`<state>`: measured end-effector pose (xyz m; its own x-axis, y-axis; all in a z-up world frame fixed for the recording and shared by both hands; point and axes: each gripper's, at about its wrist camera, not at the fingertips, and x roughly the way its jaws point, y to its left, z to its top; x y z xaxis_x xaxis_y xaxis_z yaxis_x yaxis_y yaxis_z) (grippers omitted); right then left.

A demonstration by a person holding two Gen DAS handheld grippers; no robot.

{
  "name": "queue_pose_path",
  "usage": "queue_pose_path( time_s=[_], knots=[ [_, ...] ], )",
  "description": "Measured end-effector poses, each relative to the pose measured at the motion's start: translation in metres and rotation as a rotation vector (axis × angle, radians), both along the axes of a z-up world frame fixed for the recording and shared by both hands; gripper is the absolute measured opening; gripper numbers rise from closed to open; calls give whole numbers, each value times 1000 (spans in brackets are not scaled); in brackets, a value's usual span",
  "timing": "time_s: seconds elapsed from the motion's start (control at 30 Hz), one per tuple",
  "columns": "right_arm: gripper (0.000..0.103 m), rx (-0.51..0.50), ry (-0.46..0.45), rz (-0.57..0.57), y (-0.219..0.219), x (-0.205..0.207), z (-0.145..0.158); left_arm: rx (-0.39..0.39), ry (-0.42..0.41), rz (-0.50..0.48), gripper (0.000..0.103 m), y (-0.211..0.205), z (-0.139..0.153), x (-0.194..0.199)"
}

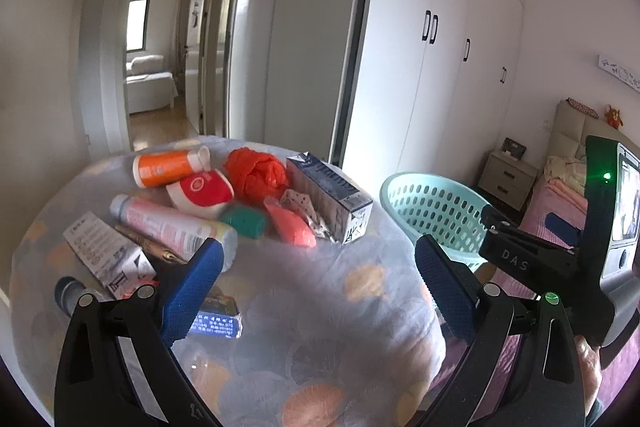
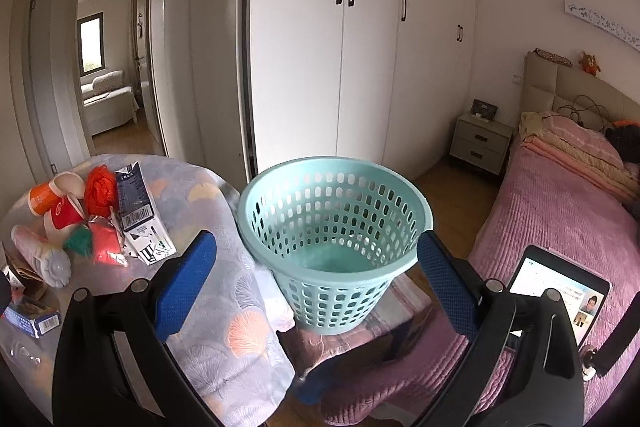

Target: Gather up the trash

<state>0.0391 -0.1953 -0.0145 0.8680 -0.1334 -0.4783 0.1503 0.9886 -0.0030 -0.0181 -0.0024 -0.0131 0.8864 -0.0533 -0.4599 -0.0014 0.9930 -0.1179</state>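
Observation:
Trash lies on a round table with a floral cloth [image 1: 320,327]: an orange bottle [image 1: 168,167], a red and white cup [image 1: 200,193], an orange plastic bag [image 1: 258,174], a dark milk carton [image 1: 328,201], a pink tube [image 1: 168,223], a green wad [image 1: 244,221], a red packet [image 1: 290,227] and a white carton [image 1: 106,255]. My left gripper [image 1: 320,275] is open and empty above the table's near side. My right gripper [image 2: 316,271] is open and empty in front of the empty light-blue basket [image 2: 336,227]. The milk carton [image 2: 140,215] also shows in the right wrist view.
The basket stands on a low stool to the right of the table [image 2: 224,267]. A small blue box [image 1: 218,323] lies near my left finger. A bed with a pink cover [image 2: 560,227] and a tablet [image 2: 560,295] are at the right. White wardrobes [image 2: 360,47] stand behind.

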Motion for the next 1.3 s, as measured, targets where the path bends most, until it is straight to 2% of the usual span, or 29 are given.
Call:
queue_pose_path(
  time_s=[0.23,0.5,0.6,0.67,0.7,0.73,0.77,0.87,1.0,1.03,1.07,1.1,1.3],
  knots=[
    [95,-7,-42,-2,1,-8,10,-8,-22,8,93,4,5,-6],
    [88,-14,-42,39,11,-7,11,-19,-22,54,93,23,10,-15],
    [74,-15,-31,72,18,-5,8,-4,-6,148,93,53,10,-23],
    [58,-11,-17,107,25,1,6,-9,6,202,93,75,10,-29],
    [54,-11,-12,120,27,3,5,-19,13,239,93,91,10,-34],
    [44,-12,-5,141,32,6,4,-25,18,266,93,102,10,-36],
    [40,-14,-2,154,36,8,4,-34,29,296,93,115,11,-38],
    [40,23,18,209,46,18,2,-67,59,366,92,151,12,-44],
    [40,34,41,259,62,28,-1,-112,118,387,92,180,4,-47],
    [44,28,46,272,67,30,-2,-127,137,389,92,185,-1,-49],
    [50,29,52,281,70,32,-3,-142,155,388,92,189,-8,-52],
    [51,33,57,288,72,34,-5,-167,179,384,89,191,-16,-55],
    [54,46,88,317,84,43,-11,-284,250,313,87,179,-43,-67]
  ],
)
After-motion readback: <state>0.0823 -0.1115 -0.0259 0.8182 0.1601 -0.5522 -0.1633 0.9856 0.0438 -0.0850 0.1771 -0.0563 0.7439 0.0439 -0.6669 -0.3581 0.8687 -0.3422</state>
